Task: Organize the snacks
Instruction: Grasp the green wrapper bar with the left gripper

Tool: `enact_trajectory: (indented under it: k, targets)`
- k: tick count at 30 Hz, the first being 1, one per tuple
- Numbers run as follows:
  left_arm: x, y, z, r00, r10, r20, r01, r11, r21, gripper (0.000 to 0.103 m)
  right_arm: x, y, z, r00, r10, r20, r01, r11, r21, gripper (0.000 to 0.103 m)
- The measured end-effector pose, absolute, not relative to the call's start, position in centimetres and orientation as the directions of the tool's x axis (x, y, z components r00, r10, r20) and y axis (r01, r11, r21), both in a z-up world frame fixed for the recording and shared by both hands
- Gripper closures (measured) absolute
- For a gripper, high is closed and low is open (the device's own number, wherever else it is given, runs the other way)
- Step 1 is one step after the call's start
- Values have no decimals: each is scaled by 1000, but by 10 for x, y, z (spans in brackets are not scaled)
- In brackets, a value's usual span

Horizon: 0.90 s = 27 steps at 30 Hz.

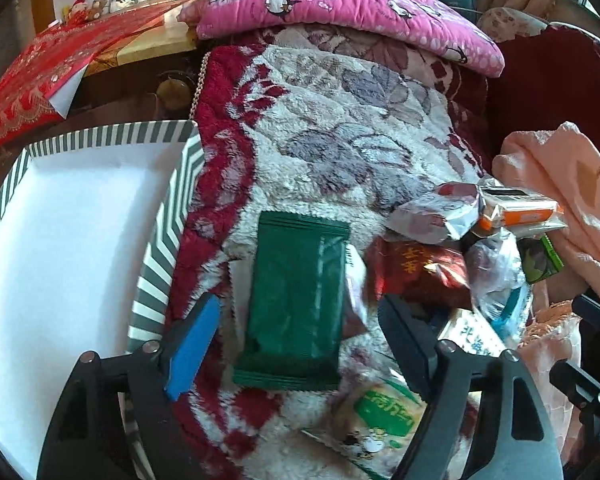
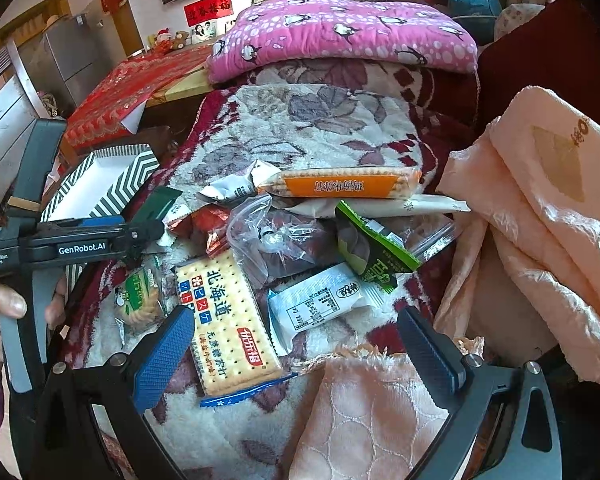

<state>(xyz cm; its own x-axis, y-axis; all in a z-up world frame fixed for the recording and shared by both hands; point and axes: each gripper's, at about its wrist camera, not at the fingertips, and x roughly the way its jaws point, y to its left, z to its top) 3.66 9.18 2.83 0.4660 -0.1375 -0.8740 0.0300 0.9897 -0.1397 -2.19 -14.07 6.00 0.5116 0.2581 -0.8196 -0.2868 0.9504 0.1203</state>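
A dark green packet (image 1: 296,304) is seen lying flat on the flowered blanket (image 1: 340,120), directly between the spread fingers of the left gripper (image 1: 300,344), which are not touching it. Just to the left of that gripper, a striped box (image 1: 168,216) with a white inside is set on the blanket's edge, and nothing can be seen in the part of it that is shown. To the right of the green packet, a loose heap of snacks is piled: a red packet (image 1: 416,268), a white wrapper (image 1: 436,212) and an orange-labelled cracker pack (image 1: 520,212). In the right wrist view, the right gripper (image 2: 296,344) is held wide apart above a yellow cracker packet (image 2: 228,320) and a pale blue-and-white packet (image 2: 320,304), with nothing pinched. A clear bag (image 2: 276,236) and a bright green wrapper (image 2: 372,248) are found just beyond them. Pink cloth (image 2: 540,208) is bunched on the right, and a pink penguin cushion (image 2: 340,32) is laid at the far end.
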Motion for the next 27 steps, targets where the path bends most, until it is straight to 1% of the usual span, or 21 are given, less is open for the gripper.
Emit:
enact_trajectory:
  k: [2, 3, 5, 9, 14, 17, 20, 23, 27]
  targets:
    - [39, 93, 29, 462, -139, -876, 38, 990, -138, 25, -21, -140, 59, 507, 258, -822, -287, 950, 121, 2]
    - [40, 94, 29, 459, -138, -878, 39, 990, -135, 30, -21, -140, 58, 506, 259, -823, -288, 950, 121, 2]
    - [41, 92, 29, 445, -145, -884, 52, 989, -136, 35, -21, -138, 58, 504, 259, -824, -293, 949, 120, 2]
    - [40, 83, 30, 438, -158, -885, 91, 987, -132, 37, -21, -137, 58, 502, 258, -825, -298, 948, 115, 1]
    - [40, 73, 30, 434, -141, -890, 121, 988, -98, 40, -20, -139, 56, 496, 257, -829, -288, 950, 122, 2]
    - [40, 72, 28, 422, -150, -894, 130, 986, -104, 49, -20, -140, 55, 493, 257, -831, -286, 950, 125, 2]
    - [41, 78, 25, 412, -168, -895, 111, 985, -134, 49, -20, -140, 55, 494, 259, -830, -287, 950, 126, 2]
    - [41, 80, 26, 416, -167, -894, 103, 985, -136, 50, -20, -140, 54, 493, 261, -830, -289, 949, 127, 2]
    - [42, 79, 26, 415, -172, -893, 104, 985, -141, 55, -19, -139, 54, 488, 263, -832, -293, 948, 128, 2]
